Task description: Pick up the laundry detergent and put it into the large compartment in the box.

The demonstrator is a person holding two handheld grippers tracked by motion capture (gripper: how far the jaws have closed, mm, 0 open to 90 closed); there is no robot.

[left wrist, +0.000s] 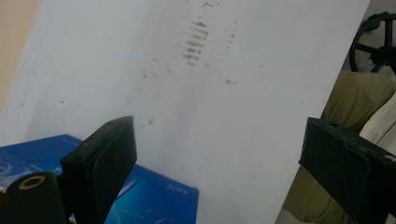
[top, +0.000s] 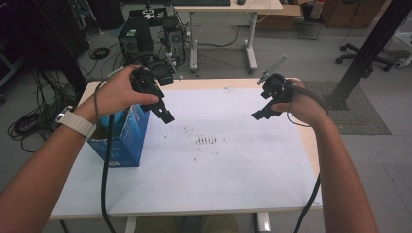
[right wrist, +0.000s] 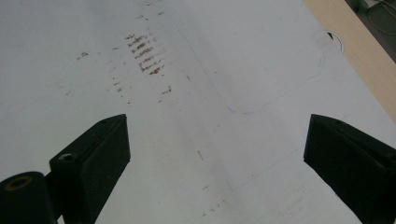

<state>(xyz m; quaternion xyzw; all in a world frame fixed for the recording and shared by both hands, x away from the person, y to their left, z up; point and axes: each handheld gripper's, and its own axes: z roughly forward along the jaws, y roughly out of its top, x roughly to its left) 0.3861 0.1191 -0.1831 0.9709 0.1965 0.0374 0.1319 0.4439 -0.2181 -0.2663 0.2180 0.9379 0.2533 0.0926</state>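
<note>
A blue cardboard box stands open at the table's left side; its top edge also shows in the left gripper view. My left gripper hovers above the box's right rim, open, with nothing between its jaws. On the right, my right gripper is held above the white sheet, open and empty. A patch of brown smudges marks the sheet's middle, seen too in the gripper views.
The white sheet covers most of the wooden table. Behind the table are a computer tower, tangled cables, a desk and a black post. A cable trails from the left gripper.
</note>
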